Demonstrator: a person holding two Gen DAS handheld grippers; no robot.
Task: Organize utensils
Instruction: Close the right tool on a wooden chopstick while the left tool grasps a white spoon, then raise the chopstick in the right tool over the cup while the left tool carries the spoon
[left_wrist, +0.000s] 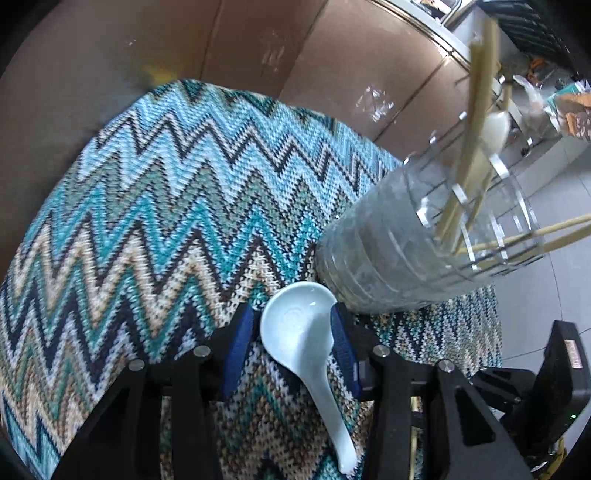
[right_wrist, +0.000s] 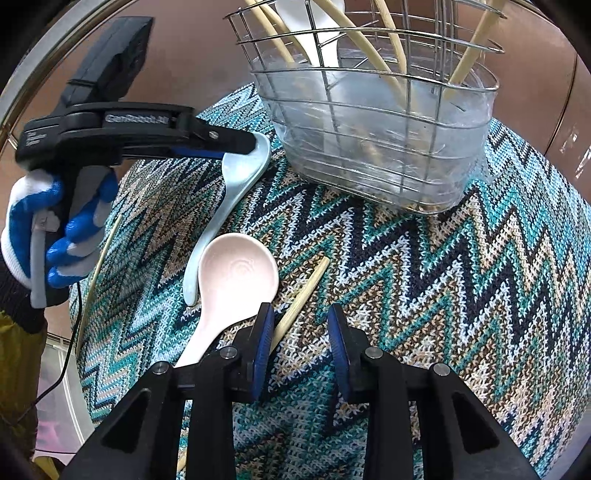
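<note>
My left gripper (left_wrist: 295, 332) clamps the blue spoon's (left_wrist: 295, 328) bowl just beside the wire basket (right_wrist: 369, 110), while only the right view shows my open right gripper (right_wrist: 301, 332) over a chopstick (right_wrist: 303, 295) near a pink spoon (right_wrist: 236, 273).

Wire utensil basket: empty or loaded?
Loaded. The wire utensil basket holds several bamboo chopsticks and a white ceramic spoon, standing upright.

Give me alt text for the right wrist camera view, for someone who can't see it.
The open right gripper hovers over a zigzag cloth by a pink spoon and chopstick. The left gripper grips a pale blue spoon beside the wire utensil basket.
</note>
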